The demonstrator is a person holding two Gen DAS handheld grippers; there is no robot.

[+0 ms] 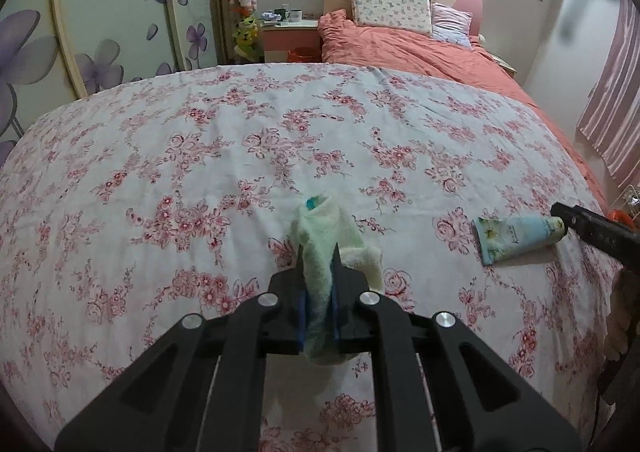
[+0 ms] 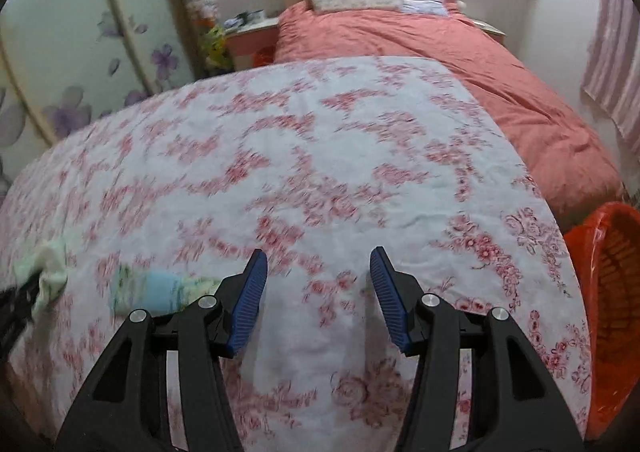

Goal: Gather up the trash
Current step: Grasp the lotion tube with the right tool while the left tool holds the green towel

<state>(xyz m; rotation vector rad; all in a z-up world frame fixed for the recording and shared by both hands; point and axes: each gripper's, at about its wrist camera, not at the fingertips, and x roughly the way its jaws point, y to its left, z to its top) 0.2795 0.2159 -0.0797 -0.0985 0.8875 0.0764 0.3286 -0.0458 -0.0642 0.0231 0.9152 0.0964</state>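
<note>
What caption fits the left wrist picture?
Left gripper shut on a pale green cloth above the floral bedspread, squeezed tube lying nearby.

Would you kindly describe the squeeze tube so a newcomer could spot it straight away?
Start at the bed's floral bedspread. Near its right edge, by the orange bin, lies the squeeze tube. Unlike the pale green cloth beside it, it is smooth, light blue and daisy-printed.

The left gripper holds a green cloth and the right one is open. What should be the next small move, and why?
Probably move the right gripper to its left, over the tube. Its jaws are open with nothing between them, and the tube lies loose on the bedspread just beside its left finger. The left gripper is already shut on the cloth, and the red bin waits at the right.
</note>
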